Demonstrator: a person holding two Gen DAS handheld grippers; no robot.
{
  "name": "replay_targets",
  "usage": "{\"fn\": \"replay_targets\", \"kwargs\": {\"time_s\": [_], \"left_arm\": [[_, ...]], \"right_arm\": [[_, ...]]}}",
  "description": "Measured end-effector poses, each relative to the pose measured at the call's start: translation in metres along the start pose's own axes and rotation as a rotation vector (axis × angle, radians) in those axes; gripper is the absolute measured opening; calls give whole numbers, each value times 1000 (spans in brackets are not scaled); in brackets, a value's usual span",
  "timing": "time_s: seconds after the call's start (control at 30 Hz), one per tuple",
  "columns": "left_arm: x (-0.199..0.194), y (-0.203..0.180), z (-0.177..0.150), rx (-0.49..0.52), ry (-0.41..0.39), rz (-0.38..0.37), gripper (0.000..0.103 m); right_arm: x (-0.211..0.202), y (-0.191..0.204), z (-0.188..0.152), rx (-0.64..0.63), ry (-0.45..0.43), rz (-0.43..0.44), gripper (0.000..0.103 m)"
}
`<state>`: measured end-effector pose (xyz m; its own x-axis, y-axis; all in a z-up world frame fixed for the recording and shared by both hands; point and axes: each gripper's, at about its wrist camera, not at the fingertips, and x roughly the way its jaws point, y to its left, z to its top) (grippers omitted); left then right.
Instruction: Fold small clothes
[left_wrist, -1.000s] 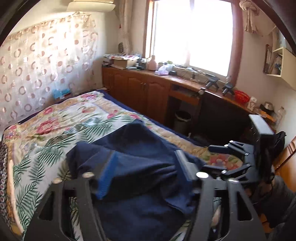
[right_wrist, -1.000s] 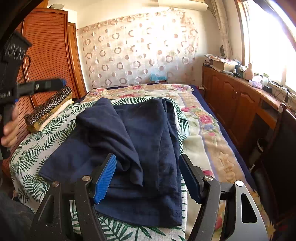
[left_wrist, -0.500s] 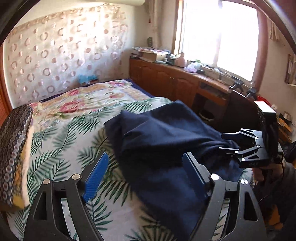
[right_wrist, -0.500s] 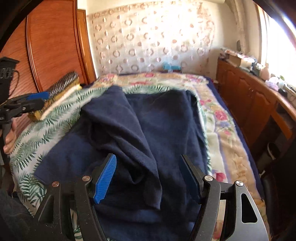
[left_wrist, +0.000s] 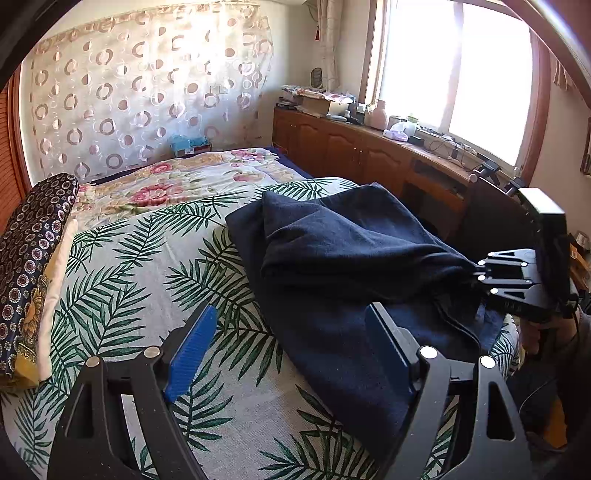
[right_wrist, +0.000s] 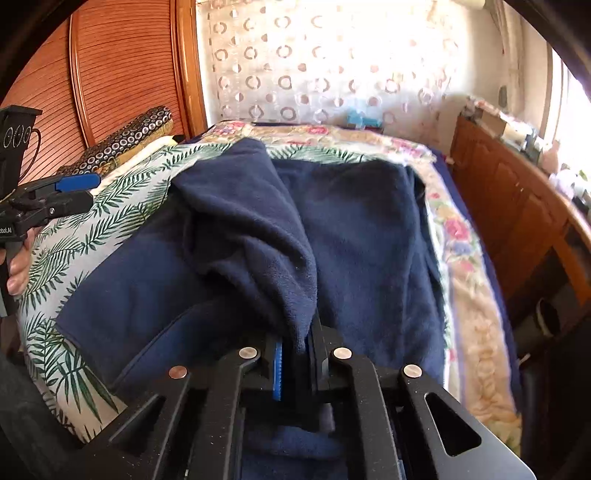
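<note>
A: What is being gripped nearest the right-hand camera?

B: A bunched fold of the dark navy fleece garment (right_wrist: 258, 236) is being pinched by the right gripper (right_wrist: 295, 354); its fingers have just been closing and are now being pressed onto the cloth.

A: And the left gripper (left_wrist: 291, 347)?

B: It is being held wide apart over the palm-leaf printed bed sheet (left_wrist: 129, 280), with nothing clamped. Its right finger (left_wrist: 388, 343) is being hovered at the garment's near-left edge; whether it is touching cannot be told.

A: Which way is the garment lying?

B: Its long axis is being run away from both grippers, toward the head of the bed. It lies to the right of the left fingers, so its free left edge is being judged nearer the left hand.

A: Counts?

B: One garment, two grippers, and, farther off, one patterned folded quilt (left_wrist: 33, 266) are being seen.
</note>
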<state>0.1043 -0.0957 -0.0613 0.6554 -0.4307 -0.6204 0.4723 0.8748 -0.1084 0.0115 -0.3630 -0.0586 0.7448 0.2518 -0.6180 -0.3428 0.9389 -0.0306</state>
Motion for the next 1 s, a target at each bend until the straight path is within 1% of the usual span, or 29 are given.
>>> {"fn": "replay_targets", "kwargs": {"time_s": [0.17,0.23,0.33,0.4,0.47,0.53,0.6,0.63,0.7,0.73,0.77,0.83,0.93,1.0], "left_arm": [[1,-1,-2,3,3,2,83],[0,-2,-3,4,3,3,83],[-1,-4,-4,7,1,3,83],[-1,-4,-5,7,-1,3,83],[-2,-3,-5,4,-6,3,83],[-3,-2,-5,-1,-10,5,83],[-4,-2,-5,-4,-17,8,83],[-5,-1,-5,-7,-20,9,83],[-6,0,-6,-13,-24,10,83],[-7,0,-6,-17,-25,11,83],[-7,1,-7,-20,-28,14,83],[-9,1,-7,-24,-35,18,83],[-12,2,-7,-29,-45,21,83],[-14,3,-6,-31,-53,23,83]], "right_arm": [[-27,6,3,-17,-84,-9,8],[-38,13,2,-44,-119,-36,8],[-55,17,3,-59,-146,-63,8],[-62,14,2,-55,-147,-79,8],[-61,7,-3,-32,-122,-87,8],[-46,-4,-12,-4,-37,-65,8],[-33,-10,-24,10,17,-90,8],[-29,-11,-30,11,41,-83,8],[-27,-10,-36,10,59,-80,14],[-29,-10,-37,9,58,-88,22],[-32,-10,-37,11,53,-90,34],[-39,-11,-32,28,25,-80,42],[-52,-9,-24,17,-14,-78,48],[-54,-1,-16,-10,-33,-75,48]]}}
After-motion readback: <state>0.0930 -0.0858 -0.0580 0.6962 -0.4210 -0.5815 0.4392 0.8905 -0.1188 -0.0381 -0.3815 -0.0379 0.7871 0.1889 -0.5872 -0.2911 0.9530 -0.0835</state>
